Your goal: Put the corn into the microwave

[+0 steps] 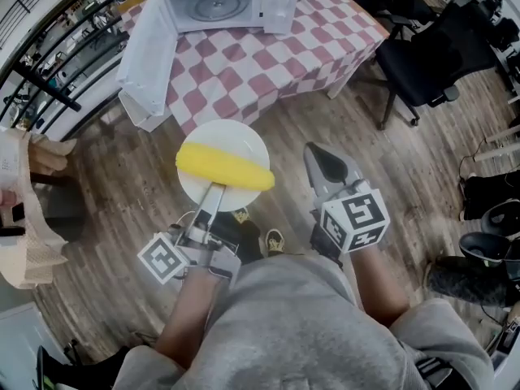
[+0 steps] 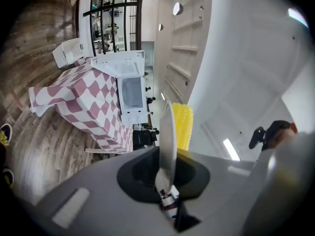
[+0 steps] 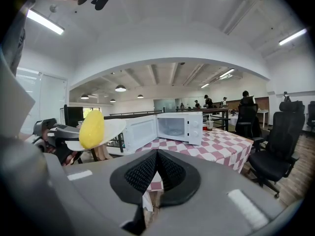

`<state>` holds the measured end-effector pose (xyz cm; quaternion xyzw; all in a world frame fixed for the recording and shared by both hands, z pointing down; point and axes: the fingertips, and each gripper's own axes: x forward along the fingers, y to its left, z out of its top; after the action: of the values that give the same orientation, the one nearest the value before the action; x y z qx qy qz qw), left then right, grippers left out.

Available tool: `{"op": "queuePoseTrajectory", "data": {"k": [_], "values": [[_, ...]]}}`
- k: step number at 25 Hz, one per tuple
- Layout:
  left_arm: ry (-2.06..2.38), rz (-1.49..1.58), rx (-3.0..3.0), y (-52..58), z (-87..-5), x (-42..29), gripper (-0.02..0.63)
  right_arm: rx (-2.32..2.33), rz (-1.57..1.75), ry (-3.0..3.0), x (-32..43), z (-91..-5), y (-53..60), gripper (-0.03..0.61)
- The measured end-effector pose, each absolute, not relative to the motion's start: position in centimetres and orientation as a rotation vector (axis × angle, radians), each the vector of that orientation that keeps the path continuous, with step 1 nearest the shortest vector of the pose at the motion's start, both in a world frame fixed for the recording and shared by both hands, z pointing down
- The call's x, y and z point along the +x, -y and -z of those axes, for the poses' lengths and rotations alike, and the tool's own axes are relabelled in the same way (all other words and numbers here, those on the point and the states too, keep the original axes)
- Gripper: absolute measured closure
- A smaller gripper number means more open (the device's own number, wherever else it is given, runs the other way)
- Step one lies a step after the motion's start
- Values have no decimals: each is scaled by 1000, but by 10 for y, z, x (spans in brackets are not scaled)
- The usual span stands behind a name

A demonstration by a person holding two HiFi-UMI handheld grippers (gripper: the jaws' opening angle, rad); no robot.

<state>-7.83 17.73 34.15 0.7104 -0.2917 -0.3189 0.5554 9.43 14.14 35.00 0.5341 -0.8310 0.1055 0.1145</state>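
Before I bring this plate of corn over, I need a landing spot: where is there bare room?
The microwave is bare inside, turntable showing. The checked tablecloth is bare from the microwave's front to the near edge. The open door crowds the left side; an office chair stands off the right corner.

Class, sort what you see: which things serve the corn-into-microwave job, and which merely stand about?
Job in hand: corn; plate; microwave, door open; left gripper, gripping the plate's rim.
Standing about: office chair; checked tablecloth.
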Motion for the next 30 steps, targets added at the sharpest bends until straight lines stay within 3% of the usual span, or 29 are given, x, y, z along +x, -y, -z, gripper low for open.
{"op": "queuePoseTrajectory", "data": {"k": [30], "values": [[651, 698, 1634, -6, -360, -134, 591, 1608, -327, 2324, 39, -360, 10, 581]]}}
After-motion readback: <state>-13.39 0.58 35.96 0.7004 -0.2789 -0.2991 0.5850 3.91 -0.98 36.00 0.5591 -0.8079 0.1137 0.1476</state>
